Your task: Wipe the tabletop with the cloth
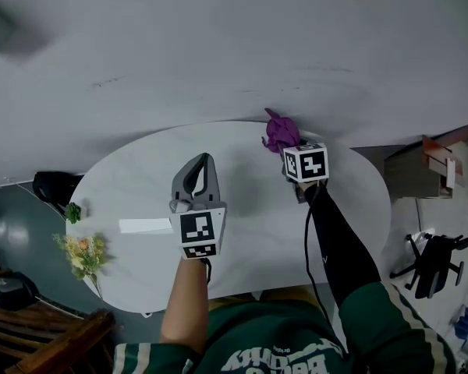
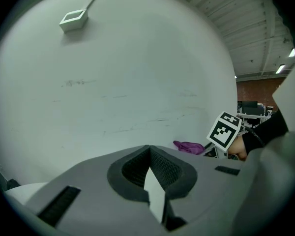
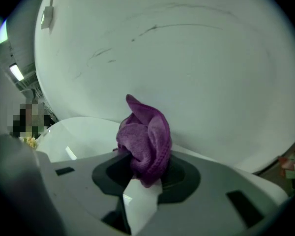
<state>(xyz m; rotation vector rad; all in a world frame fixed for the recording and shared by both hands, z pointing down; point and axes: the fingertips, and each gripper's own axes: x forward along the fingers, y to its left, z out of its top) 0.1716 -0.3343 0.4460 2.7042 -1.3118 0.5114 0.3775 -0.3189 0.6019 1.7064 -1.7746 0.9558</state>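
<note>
A purple cloth [image 1: 281, 131] is bunched up at the far edge of the white oval table [image 1: 132, 178], close to the wall. My right gripper [image 1: 285, 149] is shut on it, and in the right gripper view the cloth [image 3: 145, 139] bulges up out of the jaws of that gripper [image 3: 146, 173]. My left gripper [image 1: 206, 159] hovers over the table's middle, shut with nothing in it. In the left gripper view its jaws [image 2: 148, 147] meet in front of the wall, with the cloth [image 2: 191, 146] off to the right.
On the table's left end lie a bunch of flowers [image 1: 83, 252], a small green sprig [image 1: 72, 212] and a white strip [image 1: 144, 225]. A black bag [image 1: 51, 185] and wooden chair [image 1: 39, 333] stand left; a cardboard box [image 1: 421, 166] and black chair base [image 1: 433, 259] right.
</note>
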